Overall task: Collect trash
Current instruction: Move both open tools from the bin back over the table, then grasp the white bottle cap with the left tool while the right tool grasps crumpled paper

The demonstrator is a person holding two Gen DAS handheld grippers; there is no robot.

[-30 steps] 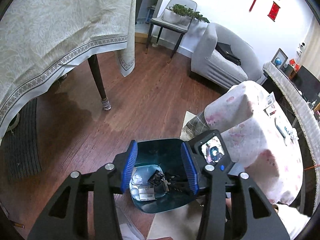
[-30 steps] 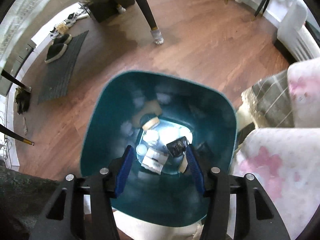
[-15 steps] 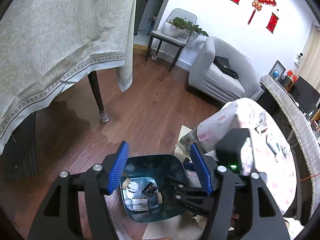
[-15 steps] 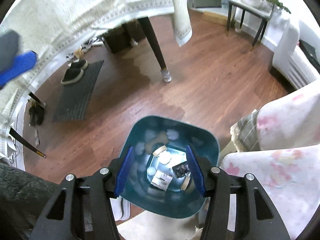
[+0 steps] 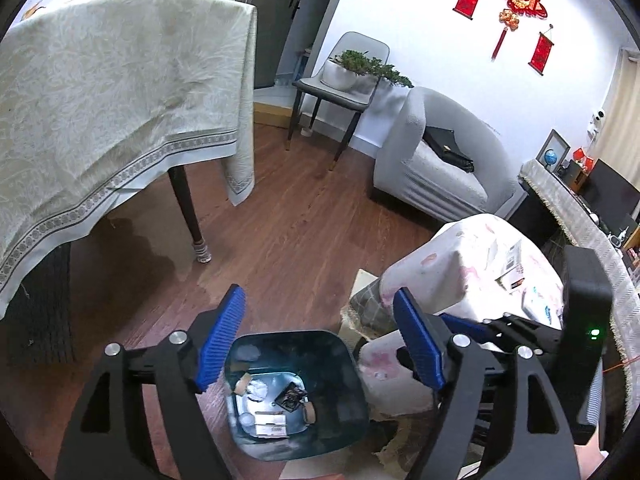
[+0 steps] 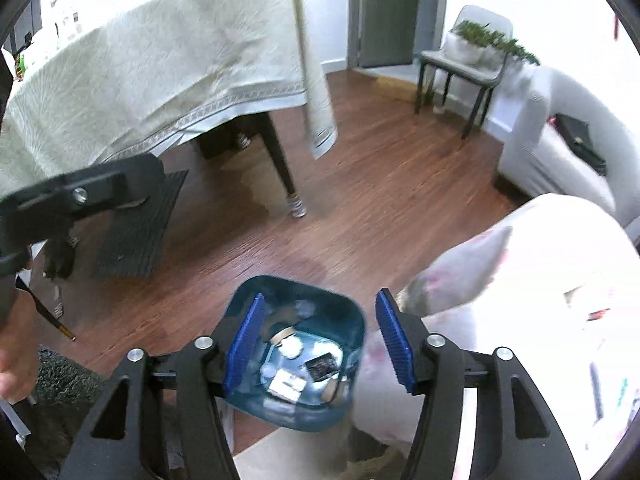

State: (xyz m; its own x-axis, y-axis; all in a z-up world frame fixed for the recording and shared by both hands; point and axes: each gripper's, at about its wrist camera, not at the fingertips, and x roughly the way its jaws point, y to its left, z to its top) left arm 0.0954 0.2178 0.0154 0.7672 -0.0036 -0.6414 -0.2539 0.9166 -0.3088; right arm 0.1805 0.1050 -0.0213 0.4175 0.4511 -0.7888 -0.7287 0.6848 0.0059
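A teal trash bin (image 5: 340, 368) stands on the wooden floor, low in both views (image 6: 304, 280). Inside it lie a black packet (image 5: 291, 396) (image 6: 320, 366), white cartons (image 5: 272, 426) (image 6: 286, 384) and several scraps. My left gripper (image 5: 320, 344) hangs above the bin, its jaws opening with nothing between the blue pads. My right gripper (image 6: 320, 340) is also well above the bin, its jaws opening and empty. Its black camera housing (image 5: 586, 300) shows at the right of the left wrist view. Part of the left gripper's black frame (image 6: 80, 196) crosses the right wrist view's left side.
A table under a cream cloth (image 5: 100, 100) stands at the left on a dark leg (image 5: 192, 216). A floral-covered surface (image 5: 480, 264) adjoins the bin's right side. Behind are a grey armchair (image 5: 440, 160), a chair with a plant (image 5: 348, 80), and a dark mat (image 6: 140, 228).
Both grippers have risen away from the bin, which now looks smaller and lower. The right gripper rose the most. Both pairs of jaws stand wider apart.
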